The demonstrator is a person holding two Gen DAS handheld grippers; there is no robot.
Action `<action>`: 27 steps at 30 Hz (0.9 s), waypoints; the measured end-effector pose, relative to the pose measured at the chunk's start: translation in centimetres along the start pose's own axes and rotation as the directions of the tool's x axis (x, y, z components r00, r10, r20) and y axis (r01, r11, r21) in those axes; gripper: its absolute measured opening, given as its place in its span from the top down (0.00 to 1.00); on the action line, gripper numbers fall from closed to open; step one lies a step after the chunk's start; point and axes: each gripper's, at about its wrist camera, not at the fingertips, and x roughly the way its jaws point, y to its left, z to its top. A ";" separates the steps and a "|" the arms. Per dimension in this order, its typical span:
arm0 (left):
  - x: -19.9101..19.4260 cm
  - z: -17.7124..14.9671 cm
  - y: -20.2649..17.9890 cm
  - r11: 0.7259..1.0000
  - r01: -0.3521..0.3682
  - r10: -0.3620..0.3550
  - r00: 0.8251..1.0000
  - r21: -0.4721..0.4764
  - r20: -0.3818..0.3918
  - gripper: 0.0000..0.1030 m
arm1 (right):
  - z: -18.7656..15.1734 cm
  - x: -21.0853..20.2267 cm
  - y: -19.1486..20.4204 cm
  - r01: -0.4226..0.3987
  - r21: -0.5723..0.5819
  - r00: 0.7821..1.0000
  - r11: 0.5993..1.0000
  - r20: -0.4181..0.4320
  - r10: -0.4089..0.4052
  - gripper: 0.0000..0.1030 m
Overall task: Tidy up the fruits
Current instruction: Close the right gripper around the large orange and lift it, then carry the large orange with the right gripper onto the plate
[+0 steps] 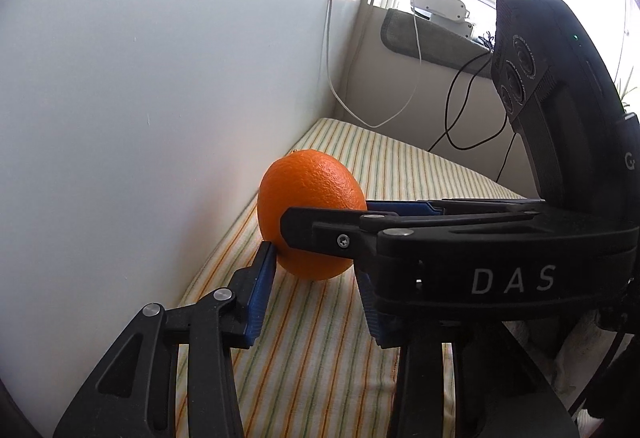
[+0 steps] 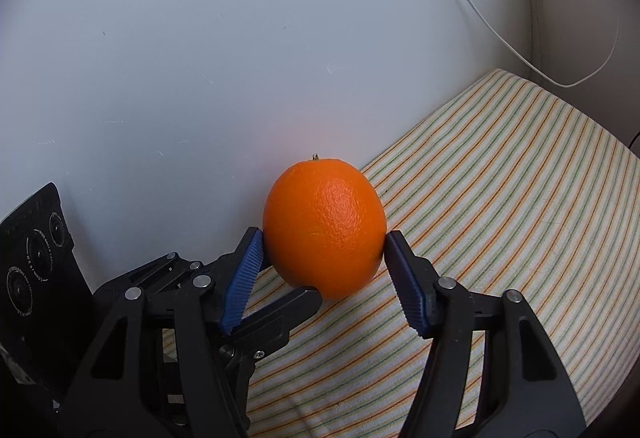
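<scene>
One orange stands on a striped cloth close against a white wall. In the right wrist view my right gripper is shut on the orange, with a blue pad pressing on each side. In the left wrist view it reaches in from the right, one black finger crossing in front of the fruit. My left gripper is open, with only cloth between its pads. Its left pad tip touches the orange's lower left. Its right pad is partly hidden behind the right gripper. One left finger shows beneath the orange.
White and black cables hang down at the far corner of the cloth. Behind it is a window sill with a grey mat and a white device. The striped cloth stretches to the right of the orange.
</scene>
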 end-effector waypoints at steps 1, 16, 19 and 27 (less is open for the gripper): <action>-0.1 0.0 -0.3 1.000 0.005 -0.005 1.000 0.006 0.001 0.62 | -0.1 -0.4 -0.1 0.003 0.002 1.000 1.000 0.003 -0.003 0.37; -2.9 0.5 -7.2 0.989 0.083 -0.088 0.995 0.121 0.039 0.62 | -4.1 -9.8 -2.5 0.037 0.079 0.992 0.996 0.115 -0.046 0.38; -3.2 0.9 -9.6 0.982 0.110 -0.119 0.992 0.155 0.050 0.62 | -4.7 -12.8 -4.0 0.053 0.098 0.987 0.994 0.149 -0.067 0.38; -3.0 1.3 -16.5 0.952 0.195 -0.212 0.976 0.237 0.048 0.62 | -6.6 -20.3 -7.3 0.104 0.173 0.966 0.979 0.217 -0.140 0.38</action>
